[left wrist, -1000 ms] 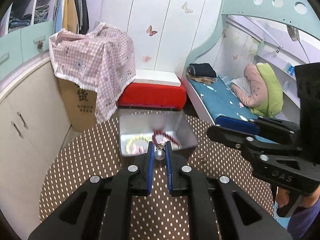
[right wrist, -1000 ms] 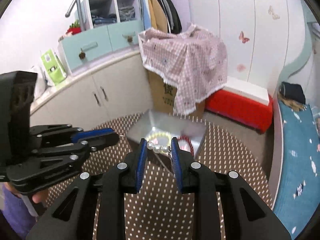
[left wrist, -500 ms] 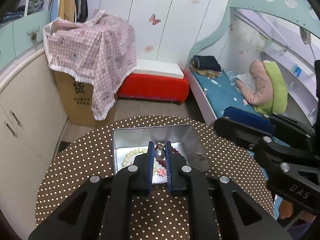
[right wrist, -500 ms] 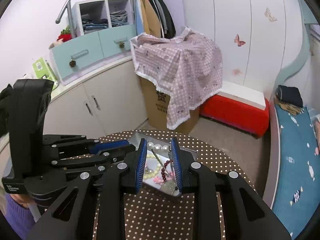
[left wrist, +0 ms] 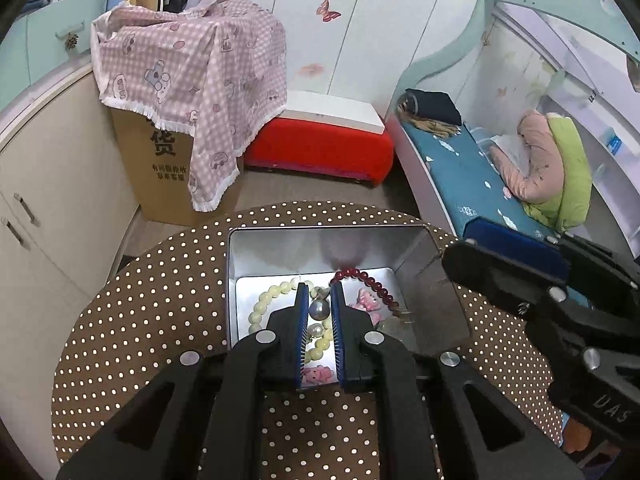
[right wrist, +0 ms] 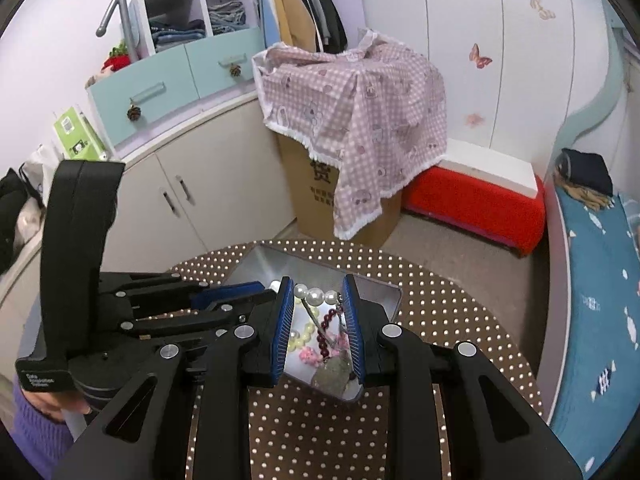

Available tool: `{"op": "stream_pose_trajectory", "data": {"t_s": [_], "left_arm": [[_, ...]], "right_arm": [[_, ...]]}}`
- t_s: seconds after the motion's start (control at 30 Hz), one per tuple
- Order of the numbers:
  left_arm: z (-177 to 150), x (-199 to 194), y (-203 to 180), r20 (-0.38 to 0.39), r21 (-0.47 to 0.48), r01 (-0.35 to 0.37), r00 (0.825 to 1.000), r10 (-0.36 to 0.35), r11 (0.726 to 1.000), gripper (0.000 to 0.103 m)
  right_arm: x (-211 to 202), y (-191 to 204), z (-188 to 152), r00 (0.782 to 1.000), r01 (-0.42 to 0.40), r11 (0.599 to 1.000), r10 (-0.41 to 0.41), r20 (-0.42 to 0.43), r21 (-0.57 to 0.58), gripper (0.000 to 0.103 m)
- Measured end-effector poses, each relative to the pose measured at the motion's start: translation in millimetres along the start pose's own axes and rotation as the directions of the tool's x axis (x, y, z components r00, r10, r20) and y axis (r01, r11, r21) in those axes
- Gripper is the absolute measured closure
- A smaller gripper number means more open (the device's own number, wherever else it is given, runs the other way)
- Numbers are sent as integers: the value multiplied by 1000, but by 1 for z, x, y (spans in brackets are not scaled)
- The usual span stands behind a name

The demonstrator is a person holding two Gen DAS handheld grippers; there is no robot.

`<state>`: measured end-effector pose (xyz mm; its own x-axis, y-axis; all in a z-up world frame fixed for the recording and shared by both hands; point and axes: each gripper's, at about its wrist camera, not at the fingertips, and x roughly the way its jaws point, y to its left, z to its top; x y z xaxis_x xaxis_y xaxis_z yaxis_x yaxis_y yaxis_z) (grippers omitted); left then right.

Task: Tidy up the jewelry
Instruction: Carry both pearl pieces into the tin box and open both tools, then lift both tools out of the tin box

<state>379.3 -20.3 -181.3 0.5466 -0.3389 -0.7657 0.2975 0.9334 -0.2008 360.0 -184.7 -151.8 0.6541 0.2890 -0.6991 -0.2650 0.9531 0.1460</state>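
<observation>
The left gripper [left wrist: 319,300] is clenched on a smooth, round grey pearl [left wrist: 319,309], pinched between its ribbed blue pads above the open tin. The right gripper [right wrist: 316,295] grips a short run of glossy white pearls [right wrist: 315,295], strung straight across the gap between its blue pads; a thin chain [right wrist: 314,316] hangs from them into the tin. The rectangular metal tin [left wrist: 280,240] has shiny, mirror-like walls and holds a loop of pale yellow-green beads [left wrist: 264,300], a dark red bead bracelet [left wrist: 370,280] and small pink charms [left wrist: 364,300]. It sits on a round table covered in brown white-dotted cloth [left wrist: 160,300].
</observation>
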Motion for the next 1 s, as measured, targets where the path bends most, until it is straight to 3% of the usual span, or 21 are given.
{"op": "stream_pose_trajectory", "data": {"t_s": [0.1,0.17,0.23,0.8,0.87,1.0], "left_arm": [[-1,2,0,-16,-2,7,1000,-7,1000,93],[-1,1,0,-17,-5,4,1000,-4,1000,77],[-1,-2,0,-2,-4,-16,1000,16,1000,72],[-6,-19,-3,17,-4,-22,1000,22,1000,72],[-6,-22,-3,20,-4,-26,999,26,1000,63],[-5,-27,-3,36,-7,-36,999,36,999,59]], "right_arm": [[5,0,-2,1000,-1,1000,1,-11,6,78],[6,0,-4,1000,-2,1000,2,-15,7,78],[7,0,-5,1000,-1,1000,1,-16,7,78],[7,-1,-8,1000,-8,1000,9,-23,20,77],[5,0,-8,1000,-1,1000,2,-18,21,76],[1,1,-8,1000,1,1000,-1,-10,22,76]]}}
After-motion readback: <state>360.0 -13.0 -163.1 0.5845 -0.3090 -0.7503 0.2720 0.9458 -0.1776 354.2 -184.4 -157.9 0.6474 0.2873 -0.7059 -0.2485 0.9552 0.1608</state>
